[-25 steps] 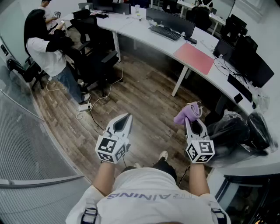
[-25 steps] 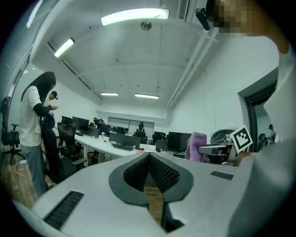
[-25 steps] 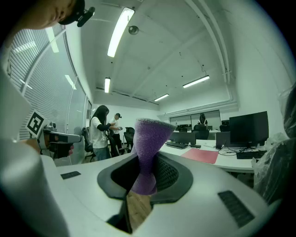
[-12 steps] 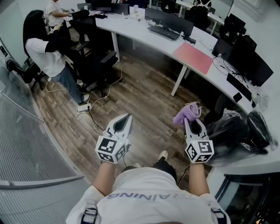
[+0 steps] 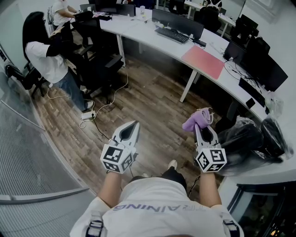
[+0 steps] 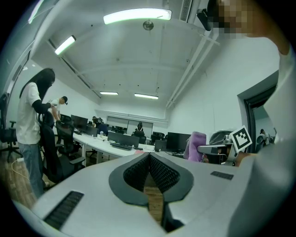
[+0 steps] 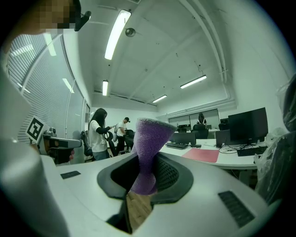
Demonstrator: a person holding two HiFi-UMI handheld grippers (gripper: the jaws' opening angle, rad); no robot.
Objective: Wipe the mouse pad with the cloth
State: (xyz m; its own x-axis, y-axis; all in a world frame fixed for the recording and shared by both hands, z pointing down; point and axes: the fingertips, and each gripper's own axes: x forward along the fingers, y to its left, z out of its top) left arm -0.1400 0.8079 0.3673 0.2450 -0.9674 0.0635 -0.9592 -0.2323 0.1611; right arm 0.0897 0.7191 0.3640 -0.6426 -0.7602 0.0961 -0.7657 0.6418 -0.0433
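Cloth (image 7: 149, 139) tight in right hand-held gripper (image 5: 202, 129)

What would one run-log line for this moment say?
right tool shut on fuzzy purple cloth | left tool shut, empty | flat pink mouse pad on white desk, untouched

Far person moving in the background
The far person (image 5: 60, 7) in white is coming further into view at the table's (image 5: 138, 33) end, now bending down beside the dark-haired person (image 5: 42, 50).
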